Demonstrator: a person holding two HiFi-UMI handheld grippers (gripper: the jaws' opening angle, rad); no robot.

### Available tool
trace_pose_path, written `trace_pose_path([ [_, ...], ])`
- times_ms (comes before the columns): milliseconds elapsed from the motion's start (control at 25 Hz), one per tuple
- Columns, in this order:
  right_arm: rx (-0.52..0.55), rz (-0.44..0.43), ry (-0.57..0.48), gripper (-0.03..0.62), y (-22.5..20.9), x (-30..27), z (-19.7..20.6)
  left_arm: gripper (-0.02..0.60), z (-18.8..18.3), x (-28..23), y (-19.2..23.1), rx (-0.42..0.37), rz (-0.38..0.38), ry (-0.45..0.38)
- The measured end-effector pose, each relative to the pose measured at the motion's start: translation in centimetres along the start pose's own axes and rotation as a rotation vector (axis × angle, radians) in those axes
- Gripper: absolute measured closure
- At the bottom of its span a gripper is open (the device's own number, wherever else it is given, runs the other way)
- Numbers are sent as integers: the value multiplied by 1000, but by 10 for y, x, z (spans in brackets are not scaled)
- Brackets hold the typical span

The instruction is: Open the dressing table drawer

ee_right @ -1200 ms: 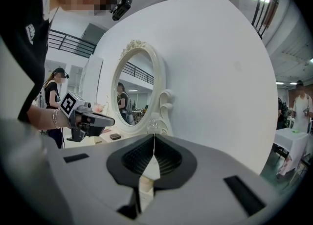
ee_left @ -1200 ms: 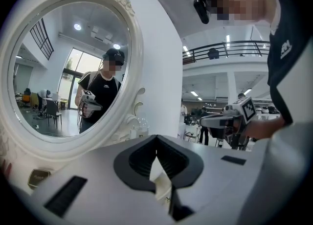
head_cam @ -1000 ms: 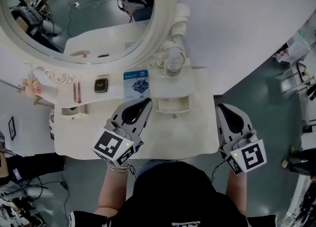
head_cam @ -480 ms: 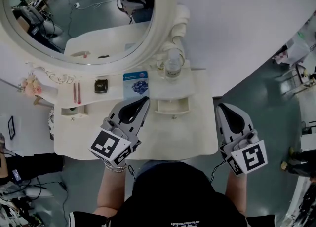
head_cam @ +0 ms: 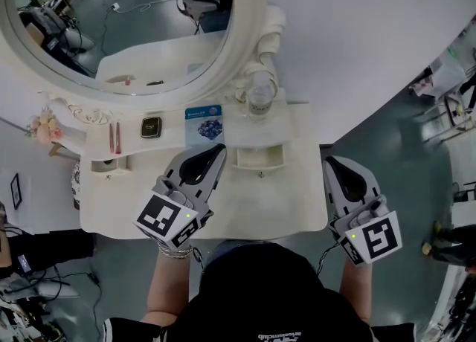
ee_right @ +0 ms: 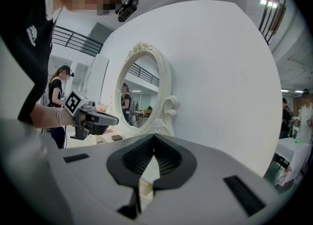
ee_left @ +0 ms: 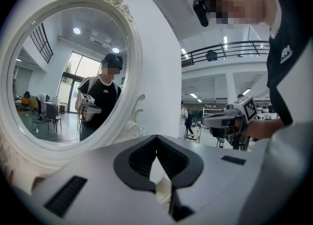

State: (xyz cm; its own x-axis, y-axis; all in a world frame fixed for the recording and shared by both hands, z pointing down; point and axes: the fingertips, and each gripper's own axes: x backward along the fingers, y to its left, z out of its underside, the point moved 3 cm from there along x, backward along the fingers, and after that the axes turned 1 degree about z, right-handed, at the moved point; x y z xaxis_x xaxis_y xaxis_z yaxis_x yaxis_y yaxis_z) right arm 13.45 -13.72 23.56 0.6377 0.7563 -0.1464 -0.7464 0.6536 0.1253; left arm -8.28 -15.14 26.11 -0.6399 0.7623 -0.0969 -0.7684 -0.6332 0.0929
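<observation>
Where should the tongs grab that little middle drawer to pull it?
Probably by its small knob, coming level from the person's side. The knob is the only part that juts out of the drawer's front face, and it points toward the person.

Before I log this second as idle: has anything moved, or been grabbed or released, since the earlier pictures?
Nothing visibly changed. The left gripper and the right gripper are shut and empty at the dressing table, just as before.
</observation>
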Motion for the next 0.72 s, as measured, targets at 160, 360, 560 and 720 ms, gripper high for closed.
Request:
trace_pose_path([
  [160, 0, -5, 0, 574, 2, 1, -1, 564, 2, 1, -1, 9, 2, 5],
  [360, 9, -20, 2, 576, 8, 1, -2, 563, 5, 5, -4, 17, 8, 7],
  [560, 10, -28, 5, 575, 11, 2, -1, 563, 7, 7, -5, 22, 7, 10],
  [720, 15, -33, 15, 576, 14, 3, 1, 564, 8, 10, -5, 55, 10, -3],
])
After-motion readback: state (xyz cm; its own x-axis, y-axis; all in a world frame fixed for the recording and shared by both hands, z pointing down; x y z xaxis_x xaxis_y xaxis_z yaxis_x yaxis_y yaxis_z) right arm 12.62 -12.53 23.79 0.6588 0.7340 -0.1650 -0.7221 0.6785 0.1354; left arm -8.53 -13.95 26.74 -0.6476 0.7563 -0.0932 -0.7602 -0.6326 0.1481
